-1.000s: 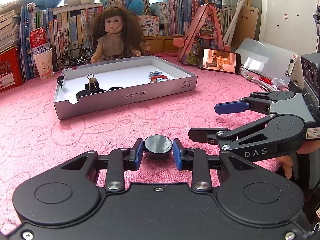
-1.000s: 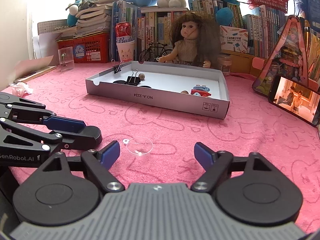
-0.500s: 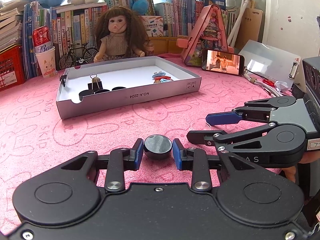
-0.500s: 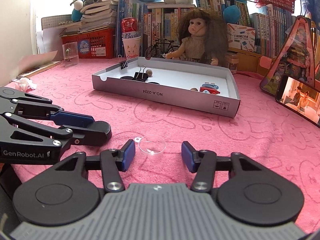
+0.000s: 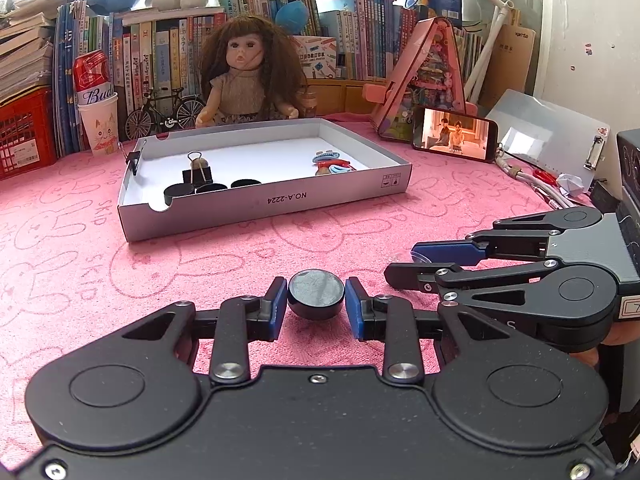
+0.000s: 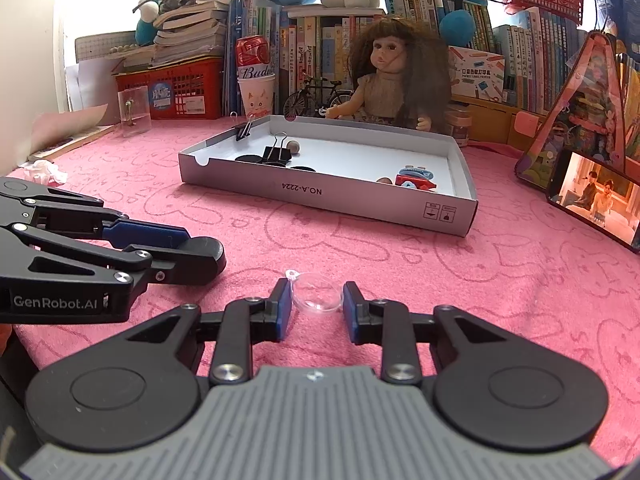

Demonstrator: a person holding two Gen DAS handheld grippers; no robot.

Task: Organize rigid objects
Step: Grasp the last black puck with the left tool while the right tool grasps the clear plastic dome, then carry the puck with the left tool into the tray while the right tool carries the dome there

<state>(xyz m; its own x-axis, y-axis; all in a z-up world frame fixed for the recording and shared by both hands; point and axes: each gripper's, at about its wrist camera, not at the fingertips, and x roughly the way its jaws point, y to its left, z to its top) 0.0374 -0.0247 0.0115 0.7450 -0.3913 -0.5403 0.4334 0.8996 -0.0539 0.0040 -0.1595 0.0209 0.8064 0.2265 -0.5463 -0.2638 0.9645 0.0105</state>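
Right gripper [image 6: 314, 307] narrower now over pink cloth [image 6: 500, 272]

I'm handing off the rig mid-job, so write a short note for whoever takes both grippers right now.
Left gripper: shut on the black round cap, low over the pink cloth.
Right gripper: fingers at both sides of the clear plastic dome; firm grip not confirmed.
Grey cardboard tray: already holds three black caps, a binder clip and small toys; another clip sits on its left wall.
Left: carry cap and dome into the tray.
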